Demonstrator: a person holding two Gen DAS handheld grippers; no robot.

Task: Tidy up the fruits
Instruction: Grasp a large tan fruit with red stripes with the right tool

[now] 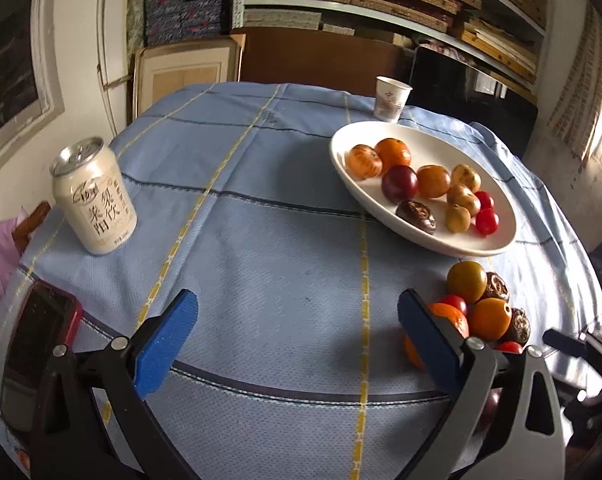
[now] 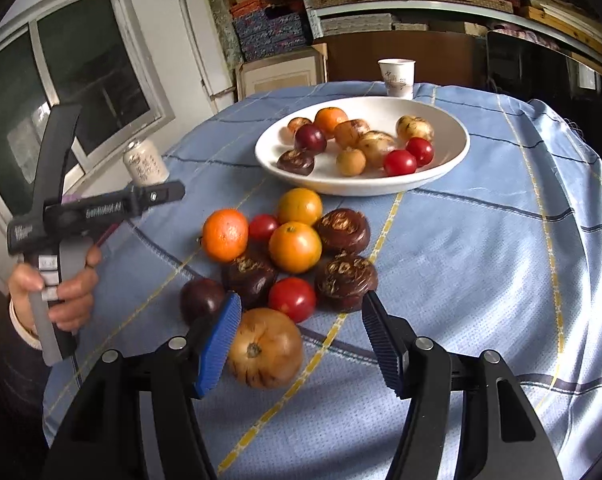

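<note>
Here the left gripper (image 1: 297, 344) is hanging wide open over bare cloth, while the right gripper (image 2: 301, 344) is standing released around the striped fruit (image 2: 265, 347).

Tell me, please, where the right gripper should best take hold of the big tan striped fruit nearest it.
Probably across the widest middle of the striped fruit, coming down from the near side. It is round and lies with its stem end facing the camera, so the flanks offer the fullest faces. The right gripper is open, its blue pad already beside the left flank; the right flank is free, though a tomato crowds behind.
</note>
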